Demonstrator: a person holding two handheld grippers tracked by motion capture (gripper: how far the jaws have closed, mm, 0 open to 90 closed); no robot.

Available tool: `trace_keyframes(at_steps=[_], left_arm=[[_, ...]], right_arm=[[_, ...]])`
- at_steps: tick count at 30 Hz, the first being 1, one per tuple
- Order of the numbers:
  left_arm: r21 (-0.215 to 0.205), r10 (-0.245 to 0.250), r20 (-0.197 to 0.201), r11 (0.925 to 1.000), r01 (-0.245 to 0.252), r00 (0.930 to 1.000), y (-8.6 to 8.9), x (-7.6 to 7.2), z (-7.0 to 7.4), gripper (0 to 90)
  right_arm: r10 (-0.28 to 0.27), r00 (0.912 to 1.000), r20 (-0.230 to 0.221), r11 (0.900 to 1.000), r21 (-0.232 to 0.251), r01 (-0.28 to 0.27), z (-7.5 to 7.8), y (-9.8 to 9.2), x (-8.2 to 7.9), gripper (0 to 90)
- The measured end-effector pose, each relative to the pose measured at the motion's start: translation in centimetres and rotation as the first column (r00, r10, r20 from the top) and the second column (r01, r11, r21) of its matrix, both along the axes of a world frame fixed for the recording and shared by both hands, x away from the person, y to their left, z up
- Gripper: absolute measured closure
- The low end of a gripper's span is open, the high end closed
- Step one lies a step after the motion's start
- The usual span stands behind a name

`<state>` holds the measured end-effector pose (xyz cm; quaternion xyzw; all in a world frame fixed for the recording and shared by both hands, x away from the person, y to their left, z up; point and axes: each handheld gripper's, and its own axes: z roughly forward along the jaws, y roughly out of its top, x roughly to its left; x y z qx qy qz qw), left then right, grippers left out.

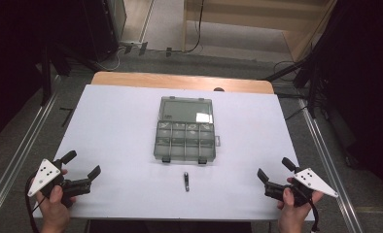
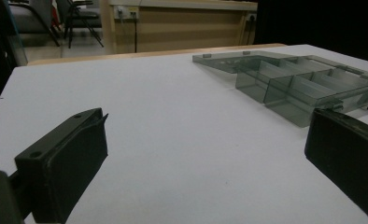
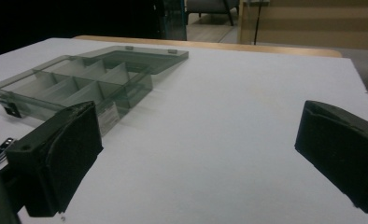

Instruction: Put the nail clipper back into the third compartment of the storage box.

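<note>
My left gripper (image 1: pixel 82 171) and right gripper (image 1: pixel 273 174) both open, empty. Small clip (image 1: pixel 186 181) midway between, near tabletop (image 1: pixel 116 121) front edge, long axis front-to-back; open box (image 1: pixel 185 129) beyond.

Smoky clear plastic organiser box (image 1: pixel 185 141) lies open mid-table, lid (image 1: pixel 186 110) folded flat toward the far edge, divided compartments (image 2: pixel 308 88) nearer the person, two dark latches on the near edge. A small dark clip-like piece (image 1: pixel 186 181) lies alone just in front of it, apart.
</note>
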<state>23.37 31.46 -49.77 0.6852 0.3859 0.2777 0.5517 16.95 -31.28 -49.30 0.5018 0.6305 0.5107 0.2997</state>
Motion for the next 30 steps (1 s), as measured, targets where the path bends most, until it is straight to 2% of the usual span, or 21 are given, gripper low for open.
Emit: trace_keyframes(at_steps=[11,15,18,19,30], left_arm=[[0.003,0.002,-0.002,1.0000,-0.002,1.0000,-0.1,0.0,0.0,0.0],[0.007,0.000,-0.002,1.0000,0.000,1.0000,-0.1,0.0,0.0,0.0],[0.008,0.000,-0.003,1.0000,0.000,1.0000,-0.1,0.1,0.0,0.0],[0.010,-0.001,-0.002,1.0000,0.001,1.0000,-0.2,0.0,0.0,0.0],[0.008,-0.004,-0.004,1.0000,0.004,1.0000,-0.1,0.1,0.0,0.0]], right_arm=[[0.041,0.9991,-0.008,0.999,-0.012,-0.041,1.2,1.8,0.0,0.0],[0.059,0.9982,-0.009,0.998,-0.037,-0.059,1.5,2.8,-0.1,0.0],[0.065,0.9978,-0.012,0.997,-0.031,-0.065,1.6,3.3,0.0,0.0],[0.077,0.9969,-0.017,0.996,-0.037,-0.077,1.6,4.0,0.2,0.0],[0.138,0.9894,-0.046,0.989,-0.046,-0.140,1.6,7.4,1.1,0.0]])
